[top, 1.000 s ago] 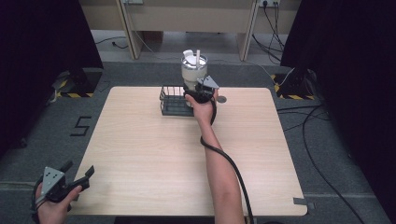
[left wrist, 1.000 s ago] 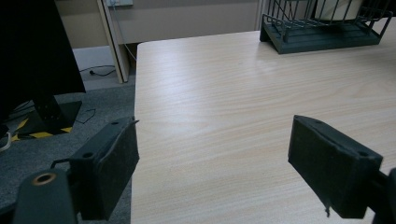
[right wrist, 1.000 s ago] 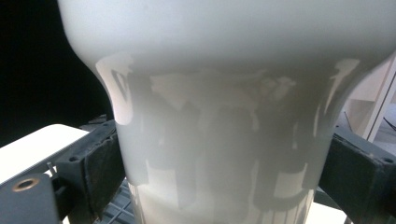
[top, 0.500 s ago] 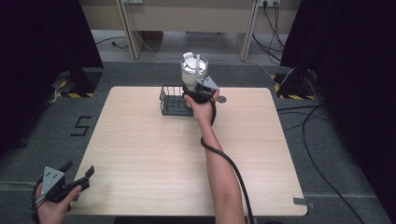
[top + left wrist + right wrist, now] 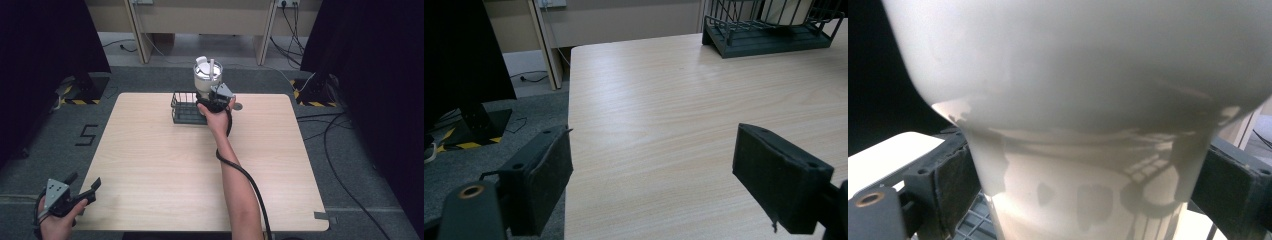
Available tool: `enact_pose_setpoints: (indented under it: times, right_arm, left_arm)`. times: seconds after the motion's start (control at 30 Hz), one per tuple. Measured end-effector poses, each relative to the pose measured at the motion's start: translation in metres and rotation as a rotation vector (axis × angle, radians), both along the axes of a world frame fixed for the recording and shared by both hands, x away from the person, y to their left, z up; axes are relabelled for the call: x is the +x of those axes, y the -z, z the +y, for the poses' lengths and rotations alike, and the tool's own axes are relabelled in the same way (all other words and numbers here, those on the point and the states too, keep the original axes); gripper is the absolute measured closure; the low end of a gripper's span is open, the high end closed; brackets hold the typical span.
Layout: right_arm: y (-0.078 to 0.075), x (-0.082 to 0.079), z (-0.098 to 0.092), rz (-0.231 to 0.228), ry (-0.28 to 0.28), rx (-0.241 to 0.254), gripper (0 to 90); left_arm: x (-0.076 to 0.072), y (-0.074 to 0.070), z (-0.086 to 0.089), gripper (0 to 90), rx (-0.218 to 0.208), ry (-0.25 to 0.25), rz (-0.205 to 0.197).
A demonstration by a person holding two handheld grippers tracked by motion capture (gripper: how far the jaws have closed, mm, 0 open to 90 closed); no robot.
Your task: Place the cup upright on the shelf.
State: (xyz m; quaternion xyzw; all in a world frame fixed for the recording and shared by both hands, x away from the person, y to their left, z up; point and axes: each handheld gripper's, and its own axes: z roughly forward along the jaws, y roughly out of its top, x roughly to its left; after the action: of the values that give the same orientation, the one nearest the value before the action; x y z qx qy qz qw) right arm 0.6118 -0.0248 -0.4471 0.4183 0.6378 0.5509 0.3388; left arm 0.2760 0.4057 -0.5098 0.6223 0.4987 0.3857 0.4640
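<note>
A person's right tool [image 5: 214, 93] is clamped on the narrow lower body of a white cup [image 5: 207, 77], holding it at the far side of a black wire rack [image 5: 184, 107] near the back edge of the worktop [image 5: 150, 165]. In the right gripper view the cup [image 5: 1088, 100] fills the space between the two jaws, its wide upper part flaring out above them and its waist pressed by both pads [image 5: 955, 185], with the rack's slatted floor [image 5: 975, 220] just below. From above, something white and stick-like stands inside the cup; what it is cannot be told. A small round grey object [image 5: 237, 106] lies on the worktop just to the right of the tool.

The left tool [image 5: 80, 197] hangs idle off the near-left corner of the worktop, its jaws apart and empty, with the rack [image 5: 769, 30] well ahead of it.

The step in hand appears to be moving the cup at the rack, whether in or out is not clear. Done well, it calls for keeping the cup upright so the contents stay put, holding steady pressure on the smooth waist, and clearing the rack's wire wall before any sideways travel. A slip on glazed ware is the main risk.
</note>
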Motion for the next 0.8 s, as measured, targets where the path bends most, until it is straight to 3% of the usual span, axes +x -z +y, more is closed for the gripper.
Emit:
enact_pose_setpoints:
  times: [0.8]
  right_arm:
    - [-0.005,-0.017,-0.010,0.005,-0.015,-0.031,13.4]
  left_arm:
    - [0.000,0.000,-0.001,15.4,0.004,0.001,-0.001]
